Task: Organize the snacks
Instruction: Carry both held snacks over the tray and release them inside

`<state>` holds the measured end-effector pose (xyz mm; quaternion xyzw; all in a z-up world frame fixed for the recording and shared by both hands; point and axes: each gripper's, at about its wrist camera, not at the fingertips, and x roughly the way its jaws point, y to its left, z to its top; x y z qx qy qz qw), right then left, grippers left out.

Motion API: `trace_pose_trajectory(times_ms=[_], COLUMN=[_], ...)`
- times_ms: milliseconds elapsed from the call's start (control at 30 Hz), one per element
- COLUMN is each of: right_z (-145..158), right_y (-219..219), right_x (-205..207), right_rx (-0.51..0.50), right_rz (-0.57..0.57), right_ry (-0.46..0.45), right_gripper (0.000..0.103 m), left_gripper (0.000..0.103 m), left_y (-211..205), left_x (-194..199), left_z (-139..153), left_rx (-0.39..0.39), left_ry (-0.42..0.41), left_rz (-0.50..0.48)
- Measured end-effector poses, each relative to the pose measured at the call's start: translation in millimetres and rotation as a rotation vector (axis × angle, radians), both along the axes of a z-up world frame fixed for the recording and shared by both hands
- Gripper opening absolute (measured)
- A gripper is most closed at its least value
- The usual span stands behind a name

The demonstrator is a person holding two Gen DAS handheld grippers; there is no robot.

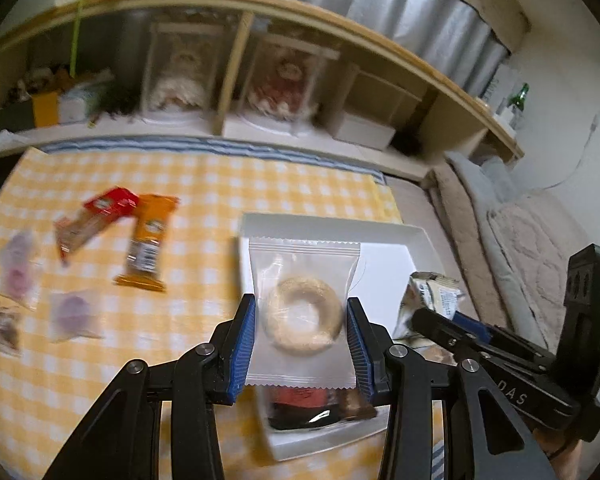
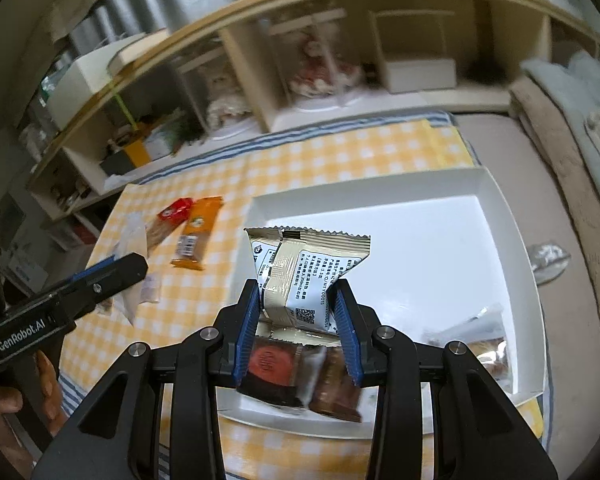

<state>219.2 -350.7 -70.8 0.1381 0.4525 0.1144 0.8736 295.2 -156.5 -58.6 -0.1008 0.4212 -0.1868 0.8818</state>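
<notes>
From the left wrist view, the left gripper point(image 1: 302, 340) has its fingers clamped on a clear packet with a ring biscuit point(image 1: 303, 312), held above the near end of the white tray point(image 1: 384, 232). Only the soft film edges are pinched, so the packet could slide out and fall outside the tray. Several snacks are still out on the checked bench point(image 1: 204, 184), among them an orange bar point(image 1: 148, 240). The right gripper point(image 1: 452, 320) is close by on the right, so the two could knock together.

From the right wrist view, the right gripper point(image 2: 297, 312) has its fingers squeezed on a beige and white wrapper point(image 2: 300, 268) above the tray point(image 2: 500, 208). The wrapper is crumpled and tilted; it may twist free. Packets point(image 2: 296, 376) already lie underneath, so a drop could pile up untidily.
</notes>
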Motion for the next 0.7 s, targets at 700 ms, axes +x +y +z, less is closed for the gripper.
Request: trace_pose_trajectory(times_ms=[700], right_z=[-64], right_y=[-37], right_x=[45], right_rx=[0.033], right_rz=[-0.097], right_ry=[0.156], right_gripper=[0.038], left_gripper=[0.053], left_y=[-56], left_x=[119], left_z=[-77], left_rx=[0.005], left_ry=[0.098], left_rz=[0.018])
